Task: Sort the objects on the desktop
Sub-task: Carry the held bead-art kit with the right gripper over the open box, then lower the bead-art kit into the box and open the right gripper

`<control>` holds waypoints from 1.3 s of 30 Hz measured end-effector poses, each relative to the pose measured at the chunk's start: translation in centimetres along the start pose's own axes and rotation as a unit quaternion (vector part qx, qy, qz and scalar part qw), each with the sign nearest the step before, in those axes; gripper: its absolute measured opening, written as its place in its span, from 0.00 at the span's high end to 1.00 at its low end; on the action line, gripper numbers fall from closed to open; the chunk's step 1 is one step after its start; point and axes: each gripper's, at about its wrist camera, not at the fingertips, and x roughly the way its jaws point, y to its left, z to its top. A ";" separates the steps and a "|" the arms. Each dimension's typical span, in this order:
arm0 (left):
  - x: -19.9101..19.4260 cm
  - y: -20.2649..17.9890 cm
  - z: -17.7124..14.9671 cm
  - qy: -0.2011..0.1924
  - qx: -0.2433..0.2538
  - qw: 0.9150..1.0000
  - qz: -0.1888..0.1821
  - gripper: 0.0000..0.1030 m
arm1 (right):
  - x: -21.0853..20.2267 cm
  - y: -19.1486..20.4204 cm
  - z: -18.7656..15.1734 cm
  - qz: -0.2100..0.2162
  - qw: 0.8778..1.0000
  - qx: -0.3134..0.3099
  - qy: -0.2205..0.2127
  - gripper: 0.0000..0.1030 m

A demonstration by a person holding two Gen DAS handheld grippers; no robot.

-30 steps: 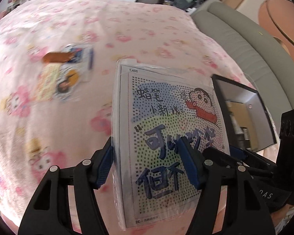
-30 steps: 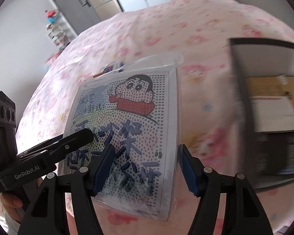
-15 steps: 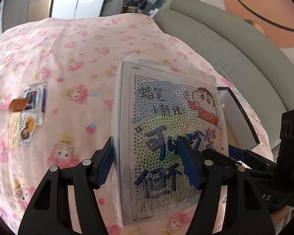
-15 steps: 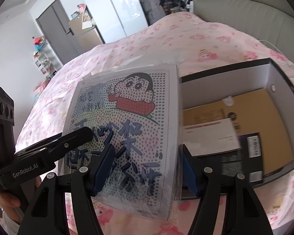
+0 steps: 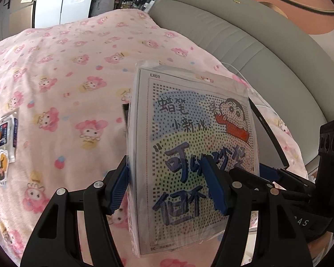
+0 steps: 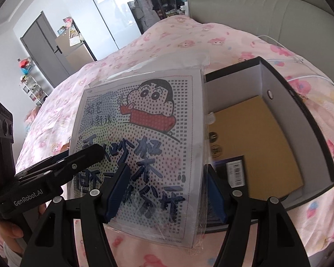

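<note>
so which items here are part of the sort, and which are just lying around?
Job:
- bagged cartoon sheet, held by left tongs and right tongs
- open box
- sticker packets

Lying about:
- pink bedspread
- grey headboard
- white cable

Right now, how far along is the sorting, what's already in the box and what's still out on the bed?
Done: the open box already holds a brown envelope and a dark barcoded packet. In hand: the cartoon sheet pack, gripped by both the left gripper and the right gripper, held up beside the box, not yet inside. Left: small sticker packets lie on the pink bedspread.
</note>
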 end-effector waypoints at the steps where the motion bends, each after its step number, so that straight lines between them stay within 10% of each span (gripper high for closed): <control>1: 0.5 -0.2 0.0 0.002 -0.002 1.000 0.000 0.36 | 0.1 -0.3 0.1 -0.001 1.000 0.002 0.001 0.38; 39: 7.5 -3.2 -2.8 0.074 0.008 0.995 0.060 0.34 | 5.3 -5.4 1.8 -0.052 0.998 0.008 0.040 0.37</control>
